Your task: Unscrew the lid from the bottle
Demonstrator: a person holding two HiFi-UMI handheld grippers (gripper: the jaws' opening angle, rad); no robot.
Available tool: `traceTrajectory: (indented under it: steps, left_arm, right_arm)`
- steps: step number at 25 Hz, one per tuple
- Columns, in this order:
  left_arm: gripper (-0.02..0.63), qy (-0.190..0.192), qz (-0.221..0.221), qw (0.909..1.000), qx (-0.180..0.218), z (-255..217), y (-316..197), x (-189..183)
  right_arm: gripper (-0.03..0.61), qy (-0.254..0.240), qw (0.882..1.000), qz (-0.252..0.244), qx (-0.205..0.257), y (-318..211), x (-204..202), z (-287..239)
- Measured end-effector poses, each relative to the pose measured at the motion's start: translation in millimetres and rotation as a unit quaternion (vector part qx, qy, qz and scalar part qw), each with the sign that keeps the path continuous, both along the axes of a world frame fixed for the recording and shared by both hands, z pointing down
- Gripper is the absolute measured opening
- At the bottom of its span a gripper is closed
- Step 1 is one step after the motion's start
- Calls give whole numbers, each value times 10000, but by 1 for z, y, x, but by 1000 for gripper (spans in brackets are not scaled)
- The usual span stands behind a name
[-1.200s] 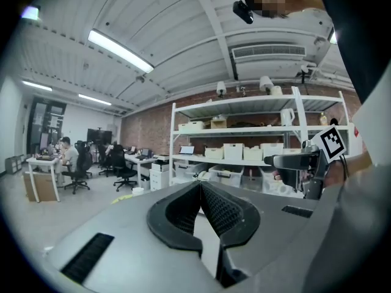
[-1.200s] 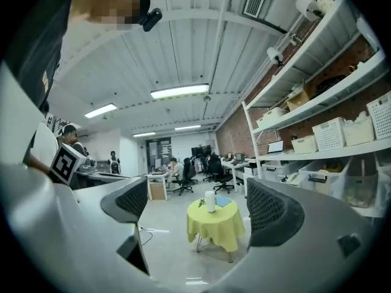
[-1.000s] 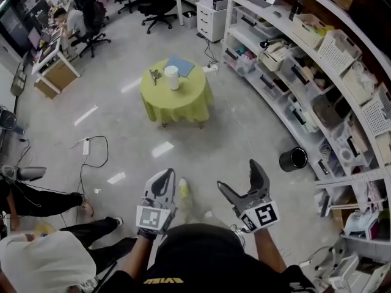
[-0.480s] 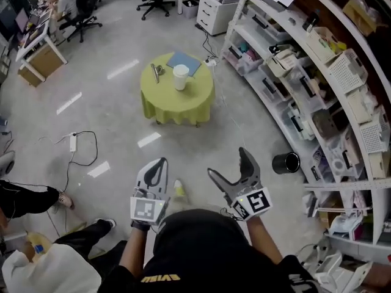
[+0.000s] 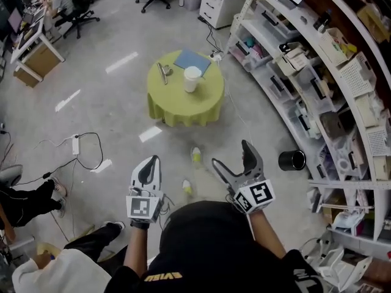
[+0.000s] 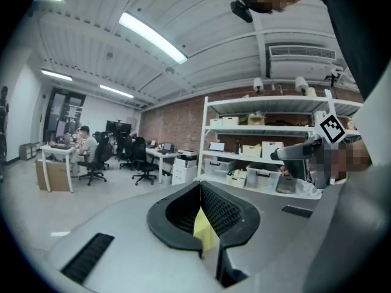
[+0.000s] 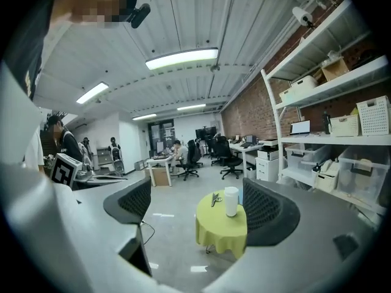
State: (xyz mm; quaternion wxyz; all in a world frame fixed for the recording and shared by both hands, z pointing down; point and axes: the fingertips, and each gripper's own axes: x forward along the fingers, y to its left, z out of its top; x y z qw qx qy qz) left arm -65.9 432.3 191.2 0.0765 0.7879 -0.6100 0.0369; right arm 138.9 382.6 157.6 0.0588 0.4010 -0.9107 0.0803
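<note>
Bright, even light from ceiling strip lights point(image 6: 153, 37) glares off the floor point(image 5: 110, 108) (white streaks); fisheye curving, dark corners in gripper views.

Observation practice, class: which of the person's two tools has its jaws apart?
The right tool: its jaws stand spread, closing with nothing between them. The left tool has its jaws shut together.

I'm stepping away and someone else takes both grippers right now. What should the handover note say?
Left gripper: jaws shut, empty.
Right gripper: jaws apart and closing, nothing between them.
White bottle: upright on the round table, well ahead, beyond reach of both grippers.
Done: nothing that shows; the bottle is not held.
Left: walk up, grip the bottle, unscrew the lid.
</note>
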Motion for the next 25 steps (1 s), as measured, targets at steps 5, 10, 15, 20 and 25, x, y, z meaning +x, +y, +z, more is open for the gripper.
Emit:
traceTrajectory:
  steps: [5,10,15,20,25]
  left_arm:
    - [18,15,41,9999,-135,10,-49,-5]
    - [20,-116,135,9996,-203,18,-125,-13]
    - [20,-210,201,9996,41,31,-223,-30]
    - [20,-338,216,9985,-367,62,-302,-49]
    - [24,-515,537,9933,-882,115,-359,-58]
  right_arm:
    - [444,68,9999,38,-132,-56,-9,14]
    - [440,92,9998,61,-170,-134,-24,27]
    - [442,216,9994,-111,-228,-229,-48,44]
    - [442,679,9954,-547,-400,-305,-81,68]
    - [442,1144,9863,-820,-856,-362,-107,104]
